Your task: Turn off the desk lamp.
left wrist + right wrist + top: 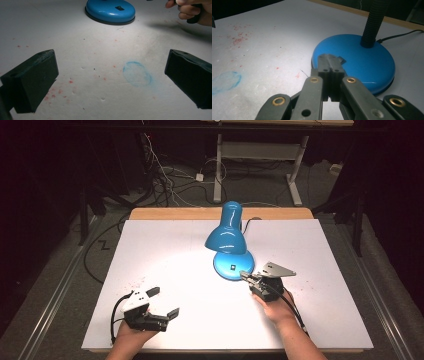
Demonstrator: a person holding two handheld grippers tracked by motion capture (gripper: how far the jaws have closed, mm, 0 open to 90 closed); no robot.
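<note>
A blue desk lamp (228, 240) stands just right of centre in the high view, on the far half of a white table sheet (165, 255). It has a glossy blue bell-shaped shade tilted down toward the near left, a black ribbed flexible neck (374, 22), and a round, shallow-domed blue base (232, 265) with a dark rim. A small black rocker switch (120, 8) sits on top of the base. The lamp is lit: a bright pool of light falls on the sheet to the left of the base. A black cord (399, 35) leaves the back of the base toward the upper right of the right gripper view.

The right gripper (246, 276) sits at the centre right of the high view, its 2 jaws pressed together with nothing between them. In the right gripper view the closed tips (330, 66) lie over the near edge of the base, just in front of the switch; whether they touch it I cannot tell.

The left gripper (163, 302) is at the lower left of the high view, well apart from the lamp, its 2 jaws spread wide and empty. Between them in the left gripper view lie a faint blue ring mark (137, 73) and red specks (60, 91) on the sheet.
</note>
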